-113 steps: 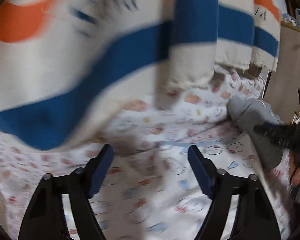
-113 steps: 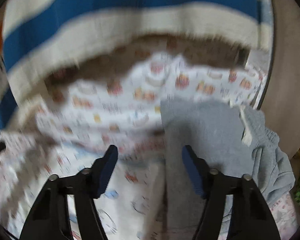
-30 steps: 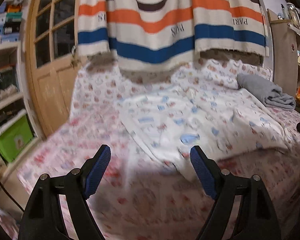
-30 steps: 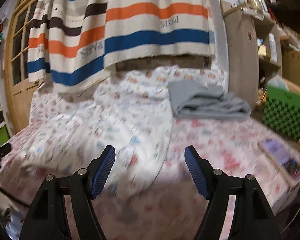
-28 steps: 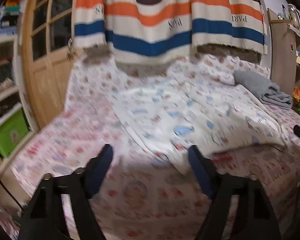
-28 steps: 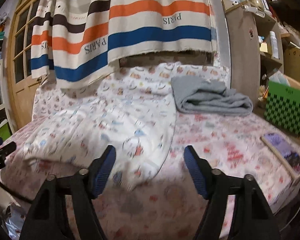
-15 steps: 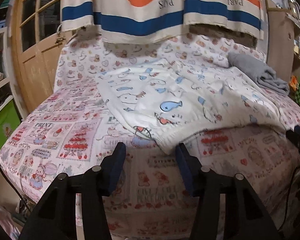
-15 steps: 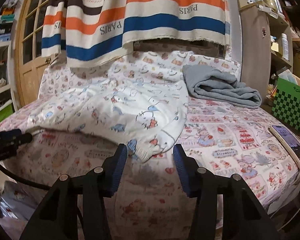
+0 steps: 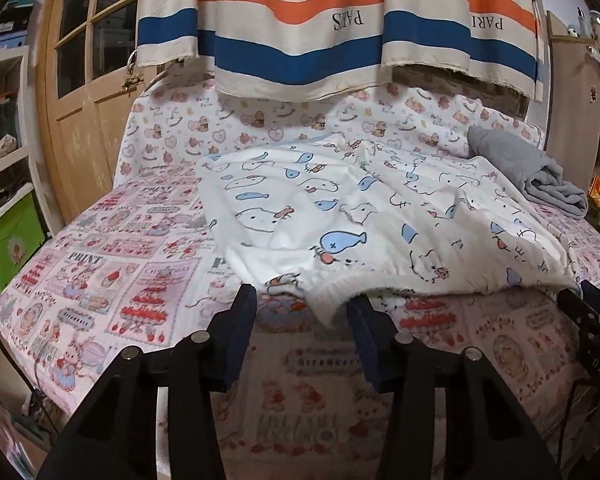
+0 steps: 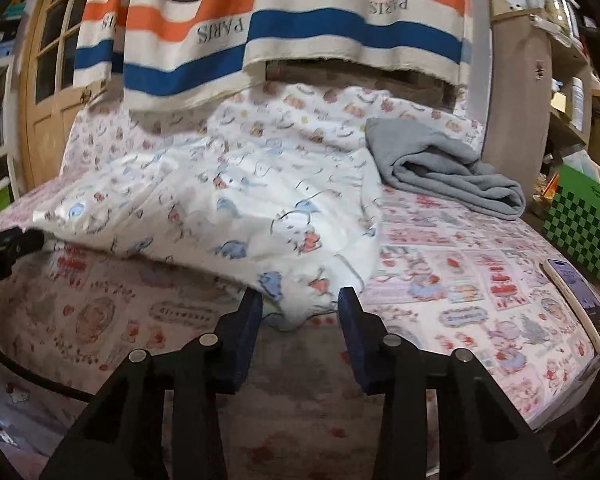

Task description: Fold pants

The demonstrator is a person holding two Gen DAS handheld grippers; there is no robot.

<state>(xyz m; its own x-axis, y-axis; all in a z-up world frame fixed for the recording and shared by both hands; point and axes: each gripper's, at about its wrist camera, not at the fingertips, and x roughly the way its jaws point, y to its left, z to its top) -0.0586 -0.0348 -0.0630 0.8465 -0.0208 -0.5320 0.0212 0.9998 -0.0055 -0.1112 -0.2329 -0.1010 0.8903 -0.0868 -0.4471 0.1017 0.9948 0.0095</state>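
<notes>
White pants with blue fish and cat prints (image 9: 340, 216) lie spread on the bed, near edge toward me. In the right wrist view the pants (image 10: 240, 216) show the same way. My left gripper (image 9: 302, 316) is open, its blue pads either side of a hanging corner of the near hem. My right gripper (image 10: 299, 308) is open around the other near corner of the pants. Neither is closed on the cloth. The right gripper's tip shows at the right edge of the left wrist view (image 9: 588, 312).
The bed has a pink printed sheet (image 9: 112, 264). A folded grey garment (image 10: 440, 168) lies at the back right. A phone (image 10: 580, 300) lies at the bed's right edge. A striped curtain (image 9: 300, 20) hangs behind. A wooden door (image 9: 84, 100) stands left, a green box (image 10: 580, 220) right.
Both grippers have moved forward and down to the near hem of the pants and narrowed their opening; each now straddles a corner of the cloth.
</notes>
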